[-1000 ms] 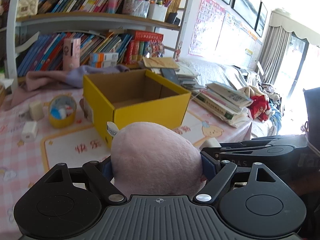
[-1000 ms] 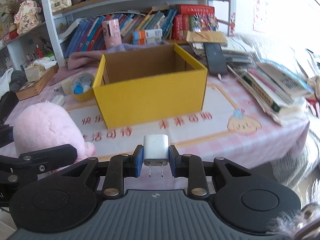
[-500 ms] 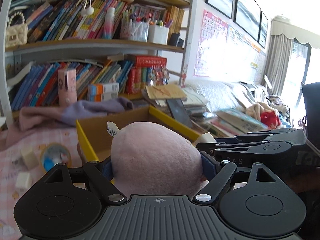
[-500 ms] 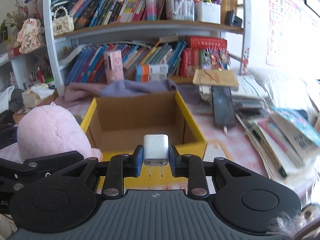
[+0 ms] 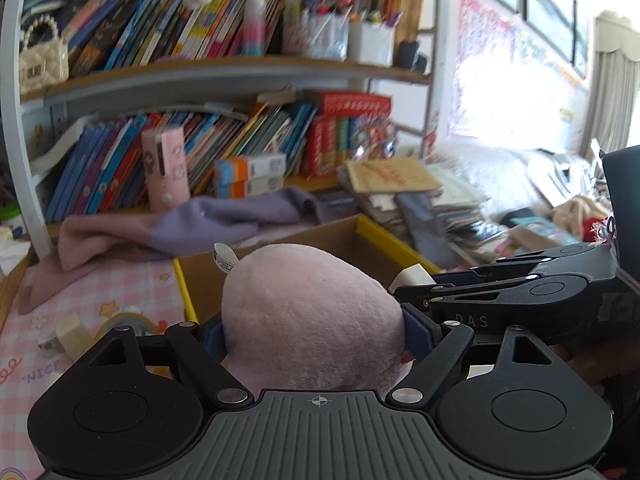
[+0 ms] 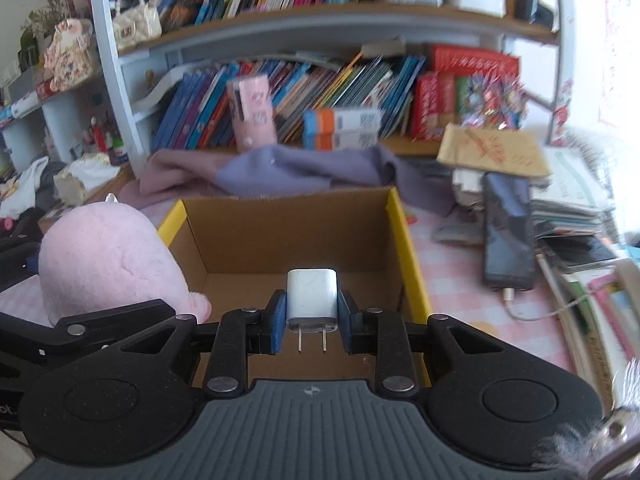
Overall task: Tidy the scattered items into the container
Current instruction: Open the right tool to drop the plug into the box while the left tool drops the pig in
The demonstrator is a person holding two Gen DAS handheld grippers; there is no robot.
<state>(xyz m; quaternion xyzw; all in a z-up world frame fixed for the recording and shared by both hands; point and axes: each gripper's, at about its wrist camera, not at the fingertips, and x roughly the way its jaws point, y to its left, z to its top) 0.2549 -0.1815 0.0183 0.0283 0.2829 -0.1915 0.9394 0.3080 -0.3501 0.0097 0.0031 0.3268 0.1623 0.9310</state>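
Right gripper [image 6: 312, 320]: clenched on a small white plug-in charger block [image 6: 311, 294], blue pads against both its sides, the two metal prongs pointing back toward the camera. The block sits above the near edge of the open yellow cardboard box with a brown inside [image 6: 404, 240]. The box floor visible past the charger is bare, and all four rims are unobstructed from above.

Left gripper [image 5: 314, 332]: jaws wide, grasping a round pink plush toy [image 5: 308, 312] that fills the gap pad to pad. In the right wrist view the toy [image 6: 108, 256] sits at the box's left rim, partly over the corner; whether it touches the cardboard cannot be told. The two grippers lie close side by side with little room between them.

Beyond the box's far edge a crumpled lilac and pink cloth [image 6: 288, 168] lies against the wall. To the right, a dark phone [image 6: 508, 228] rests on a stack of books and papers near the right rim. On the pink checked tablecloth [image 5: 100, 288] to the left lies a small cream block [image 5: 70, 334], blurred.
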